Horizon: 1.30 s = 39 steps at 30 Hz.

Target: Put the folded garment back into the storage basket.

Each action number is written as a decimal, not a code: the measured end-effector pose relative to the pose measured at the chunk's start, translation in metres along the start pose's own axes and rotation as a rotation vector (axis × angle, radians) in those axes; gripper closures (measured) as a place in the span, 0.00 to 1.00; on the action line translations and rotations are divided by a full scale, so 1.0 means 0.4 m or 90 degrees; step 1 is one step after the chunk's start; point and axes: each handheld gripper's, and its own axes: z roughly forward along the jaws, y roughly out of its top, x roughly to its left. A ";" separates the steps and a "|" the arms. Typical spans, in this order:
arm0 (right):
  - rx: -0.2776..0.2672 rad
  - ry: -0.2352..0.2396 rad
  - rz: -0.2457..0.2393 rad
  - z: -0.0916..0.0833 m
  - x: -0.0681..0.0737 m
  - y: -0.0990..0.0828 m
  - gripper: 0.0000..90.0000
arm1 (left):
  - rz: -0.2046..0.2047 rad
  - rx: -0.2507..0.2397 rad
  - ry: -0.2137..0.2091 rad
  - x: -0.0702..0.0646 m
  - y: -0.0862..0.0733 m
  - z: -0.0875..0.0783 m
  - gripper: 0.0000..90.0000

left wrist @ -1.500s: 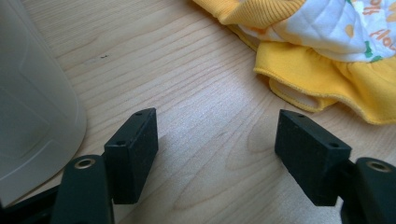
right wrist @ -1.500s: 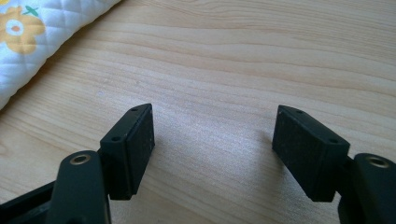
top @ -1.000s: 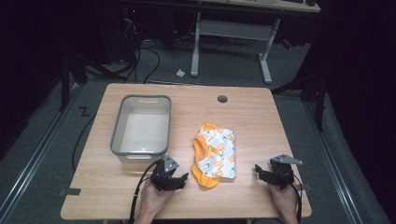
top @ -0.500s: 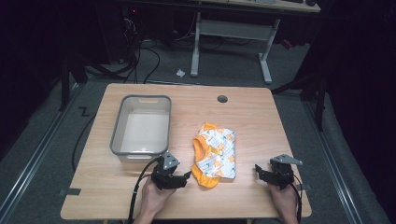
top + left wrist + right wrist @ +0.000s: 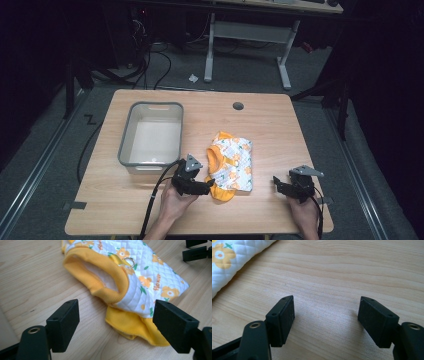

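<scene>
Centrally on the bench (image 5: 270, 125) lies a small quilted garment (image 5: 231, 159) (white with orange flowers, yellow ribbed trim). Left of the garment, well apart from it, stands a grey bin (image 5: 150, 133). The left gripper (image 5: 206, 185) sits at the garment's near left corner, jaws spread wide, with the yellow hem (image 5: 132, 325) lying between them, untouched. The right gripper (image 5: 280, 184) rests to the right of the garment, near but apart from it, jaws likewise spread over bare wood.

Table (image 5: 280, 135) brightly lit from above — surroundings dark, close views sharp.
</scene>
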 end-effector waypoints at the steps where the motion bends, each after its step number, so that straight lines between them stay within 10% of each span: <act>1: 0.000 0.000 0.000 0.000 0.000 0.000 0.33 | 0.000 0.000 0.000 0.000 0.000 0.000 0.23; 39: -0.002 0.002 -0.006 0.000 0.000 -0.001 0.33 | -0.062 0.058 0.043 0.043 0.105 0.171 0.14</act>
